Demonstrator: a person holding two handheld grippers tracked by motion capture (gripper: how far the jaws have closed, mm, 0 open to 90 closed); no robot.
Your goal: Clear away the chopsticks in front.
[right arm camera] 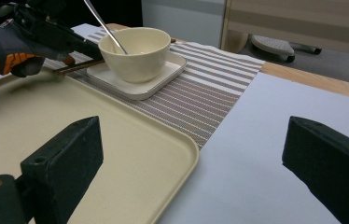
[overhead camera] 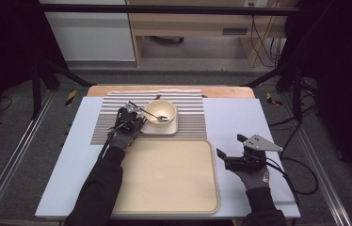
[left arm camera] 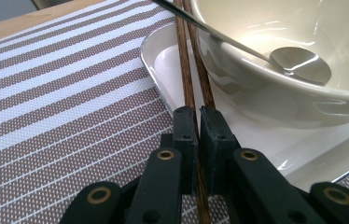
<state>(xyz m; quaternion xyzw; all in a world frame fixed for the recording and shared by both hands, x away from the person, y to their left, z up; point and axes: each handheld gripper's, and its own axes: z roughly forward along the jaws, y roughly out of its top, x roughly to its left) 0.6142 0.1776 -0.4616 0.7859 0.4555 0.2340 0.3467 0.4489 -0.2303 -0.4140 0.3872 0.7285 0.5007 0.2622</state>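
Two tongs work over the counter (overhead camera: 240, 122): the left tongs (left arm camera: 198, 122) are clenched on two chopsticks (left arm camera: 196, 60) beside the plate, the right tongs (right arm camera: 191, 154) spread wide, holding nothing. One tray (overhead camera: 164, 174) lies bare. One striped mat (overhead camera: 190, 120) carries one square plate (left arm camera: 172, 65) bearing one bowl (overhead camera: 160, 113), one spoon (left arm camera: 298, 63) inside.

Far ends of chopsticks (left arm camera: 192, 65) ran off the top edge of the left gripper view. Bowl (left arm camera: 298, 60) cut off at right; spoon (left arm camera: 298, 64) handle likewise cropped.
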